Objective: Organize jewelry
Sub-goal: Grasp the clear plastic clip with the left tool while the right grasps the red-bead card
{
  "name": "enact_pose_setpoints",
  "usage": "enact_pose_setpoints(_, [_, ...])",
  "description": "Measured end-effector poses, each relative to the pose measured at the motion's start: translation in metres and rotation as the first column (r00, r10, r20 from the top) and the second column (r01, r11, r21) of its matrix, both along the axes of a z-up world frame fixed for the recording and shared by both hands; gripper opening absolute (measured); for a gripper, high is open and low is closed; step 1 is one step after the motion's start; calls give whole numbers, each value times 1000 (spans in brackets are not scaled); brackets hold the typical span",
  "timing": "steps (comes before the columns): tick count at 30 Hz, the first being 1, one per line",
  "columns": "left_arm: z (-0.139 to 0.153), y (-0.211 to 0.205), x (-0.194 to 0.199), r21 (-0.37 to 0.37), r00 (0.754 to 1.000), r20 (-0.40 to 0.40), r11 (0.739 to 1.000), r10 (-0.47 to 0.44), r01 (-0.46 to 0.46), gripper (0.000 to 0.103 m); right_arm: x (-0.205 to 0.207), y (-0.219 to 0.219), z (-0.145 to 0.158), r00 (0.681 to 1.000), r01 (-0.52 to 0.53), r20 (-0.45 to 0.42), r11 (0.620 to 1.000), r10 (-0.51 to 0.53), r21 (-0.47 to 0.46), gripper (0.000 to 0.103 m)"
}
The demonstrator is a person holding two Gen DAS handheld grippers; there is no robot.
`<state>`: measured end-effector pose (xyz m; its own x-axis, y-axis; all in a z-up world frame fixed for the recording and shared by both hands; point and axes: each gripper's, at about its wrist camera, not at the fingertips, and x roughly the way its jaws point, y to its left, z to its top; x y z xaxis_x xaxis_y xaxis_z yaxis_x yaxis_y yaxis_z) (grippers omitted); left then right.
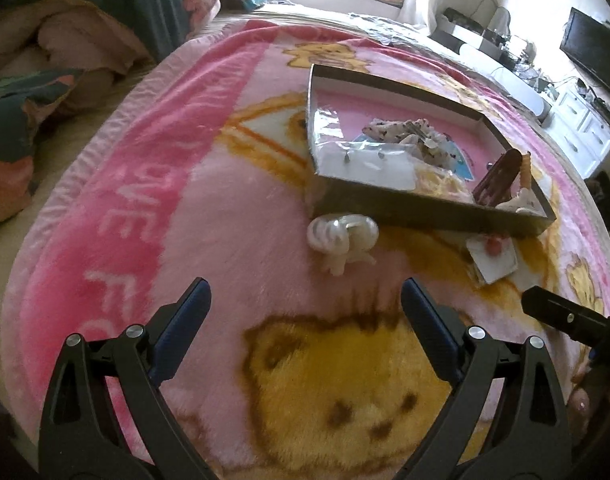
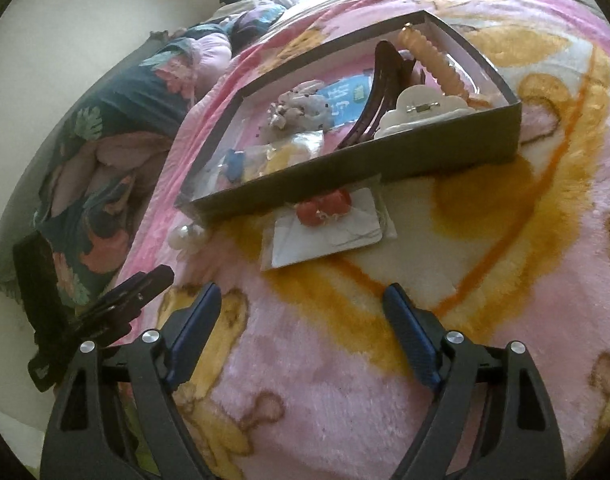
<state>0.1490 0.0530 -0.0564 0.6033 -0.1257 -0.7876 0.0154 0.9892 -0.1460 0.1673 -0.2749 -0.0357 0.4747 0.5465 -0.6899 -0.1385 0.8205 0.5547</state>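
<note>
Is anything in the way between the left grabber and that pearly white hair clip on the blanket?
No, nothing visible. The left gripper is open, and only bare pink blanket lies between it and the pearly clip. The clip sits outside the box, right against its near wall.

You're over a plush pink blanket (image 1: 233,184) printed with yellow-brown teddy bears and pale lettering. The box (image 2: 385,164) is dark grey outside, white inside. Beside it lie a pearly white hair claw (image 1: 342,240) and red earrings (image 2: 325,206) on a white card (image 2: 329,236)
</note>
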Motion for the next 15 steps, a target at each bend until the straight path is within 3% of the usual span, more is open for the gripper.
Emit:
enact_pose_setpoints(6, [-8,-9,18,-2,1000,-15,1000,-7,7,88,20,5,-5,999,46,-17,999,-45,28,74])
enact_pose_setpoints(9, [-11,-13,22,-6,1000,-14,1000,-8,8,83,27,5,-11,996,78,-39,996,-77,44,69])
enact_pose_setpoints(12, [-12,-14,28,-17,1000,-16,1000,1,-2,75,31,4,-12,994,110,-18,993,-109,43,42])
enact_pose_setpoints(15, [-13,-16,32,-15,1000,-15,1000,7,-7,63,35,-1,-18,991,130,-28,987,-128,96,26])
